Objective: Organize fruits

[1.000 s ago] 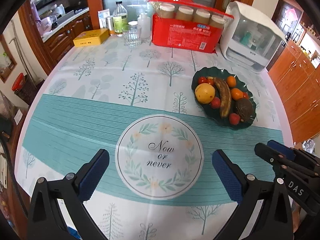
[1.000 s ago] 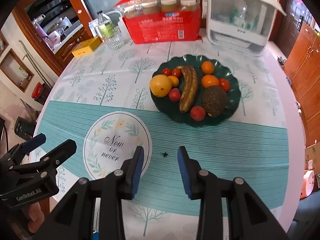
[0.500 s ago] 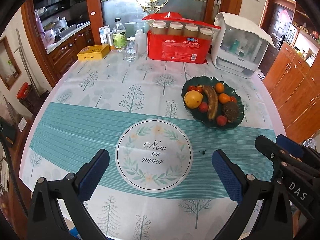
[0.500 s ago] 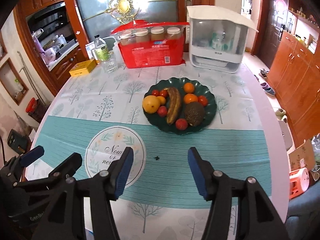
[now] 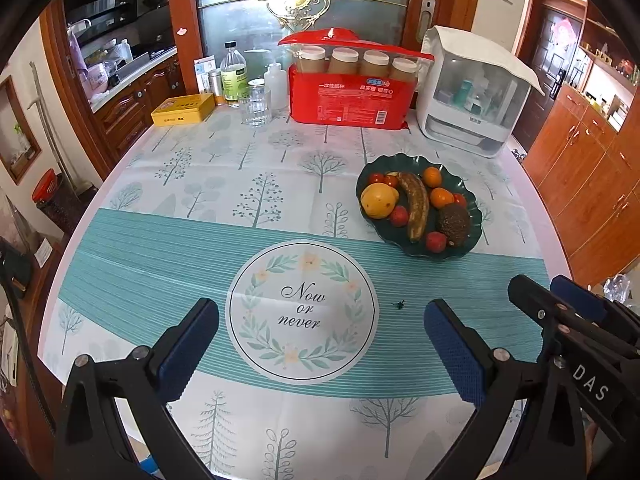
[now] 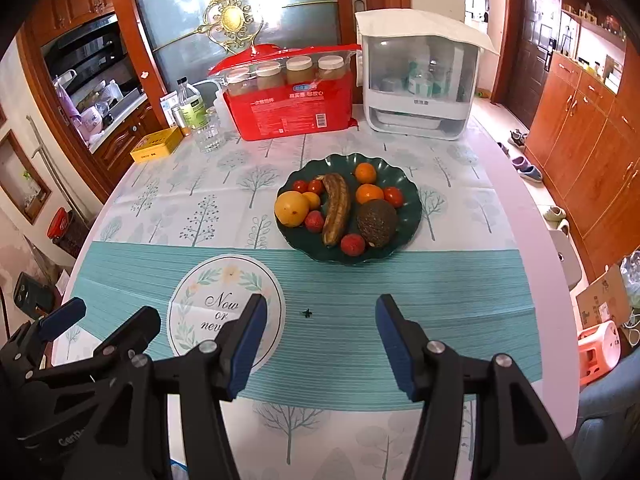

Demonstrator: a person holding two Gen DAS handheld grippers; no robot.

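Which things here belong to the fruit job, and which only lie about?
For the job: green plate, banana, big yellow fruit, oranges.
Lying about: red pack, white box, yellow tin, bottle, glass.

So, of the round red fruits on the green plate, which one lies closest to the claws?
The red fruit at the plate's near rim, between the banana's lower tip and the dark rough fruit; the other red ones lie farther back.

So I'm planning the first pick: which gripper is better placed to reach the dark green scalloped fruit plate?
Right gripper, probably: open, empty, plate nearly straight ahead; from the left gripper it lies off to the right.
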